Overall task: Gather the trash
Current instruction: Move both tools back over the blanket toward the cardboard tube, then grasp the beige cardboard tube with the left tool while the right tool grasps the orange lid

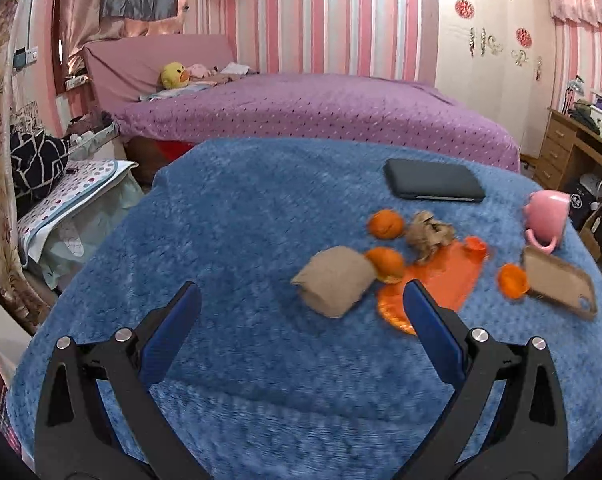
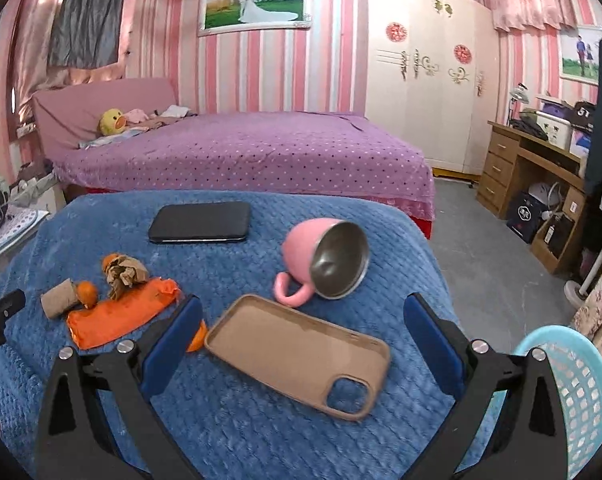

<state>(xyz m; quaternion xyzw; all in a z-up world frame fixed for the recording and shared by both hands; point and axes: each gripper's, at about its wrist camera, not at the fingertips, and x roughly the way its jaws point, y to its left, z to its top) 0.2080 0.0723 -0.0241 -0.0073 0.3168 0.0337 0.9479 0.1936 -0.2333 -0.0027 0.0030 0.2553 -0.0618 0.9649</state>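
Note:
On the blue blanket-covered table (image 1: 241, 240) lies trash: a brown paper roll (image 1: 335, 286), a crumpled brown paper (image 1: 429, 234), an orange plastic bag (image 1: 441, 280) and several orange peel pieces (image 1: 385, 224). My left gripper (image 1: 301, 304) is open and empty, just short of the paper roll. My right gripper (image 2: 303, 316) is open and empty, its fingers either side of a tan phone case (image 2: 297, 354). The right wrist view also shows the paper roll (image 2: 59, 299), the crumpled paper (image 2: 125, 274) and the orange bag (image 2: 121, 316) at left.
A pink mug (image 2: 325, 258) lies on its side beside the phone case. A black tablet case (image 2: 200, 222) lies at the table's far side. A light blue basket (image 2: 573, 396) stands off the table's right edge. A purple bed (image 2: 241, 152) is behind.

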